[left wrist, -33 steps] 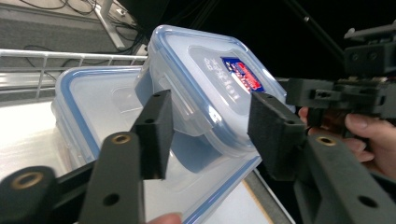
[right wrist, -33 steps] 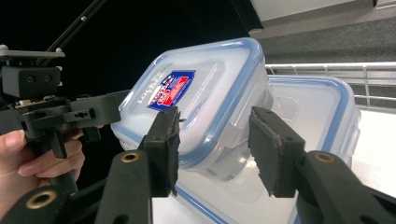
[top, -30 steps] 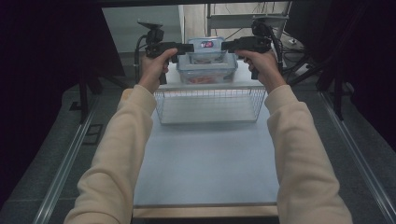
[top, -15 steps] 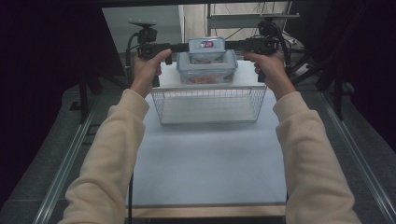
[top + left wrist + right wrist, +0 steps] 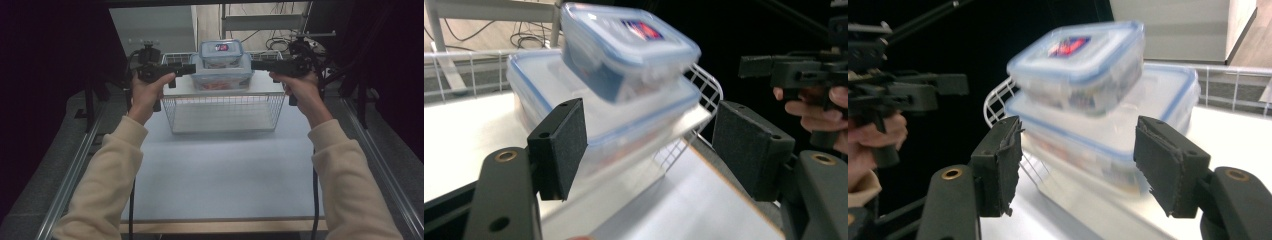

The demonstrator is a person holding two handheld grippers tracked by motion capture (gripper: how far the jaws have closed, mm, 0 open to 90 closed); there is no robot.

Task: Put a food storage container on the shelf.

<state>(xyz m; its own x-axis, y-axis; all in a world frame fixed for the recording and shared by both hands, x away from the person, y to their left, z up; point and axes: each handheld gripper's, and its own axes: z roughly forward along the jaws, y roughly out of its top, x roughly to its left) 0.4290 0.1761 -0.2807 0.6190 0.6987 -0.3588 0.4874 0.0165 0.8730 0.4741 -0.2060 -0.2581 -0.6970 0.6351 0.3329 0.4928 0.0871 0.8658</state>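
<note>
A small blue-lidded clear container (image 5: 221, 52) is stacked on a larger one (image 5: 221, 79), and both rest on a white board (image 5: 180, 89) across a wire basket (image 5: 222, 112). My left gripper (image 5: 192, 69) sits just off the big container's left end and my right gripper (image 5: 255, 64) just off its right end. In the left gripper view the gripper (image 5: 654, 150) is open, its pads clear of the large container (image 5: 549, 95) and the small container (image 5: 624, 50). In the right gripper view the gripper (image 5: 1078, 170) is likewise open short of the stack (image 5: 1078, 65). Both pairs of jaws have just been opening, with nothing pressed between them.
The basket stands at the far end of a pale table top (image 5: 220, 175) with metal rails along both sides. Dark curtains close in left and right. A shelf frame with cables (image 5: 280, 30) stands behind the basket.
Both hands have drawn outward from the ends of the large container, and the jaws stand wider. The stacked containers stay in place on the board.
</note>
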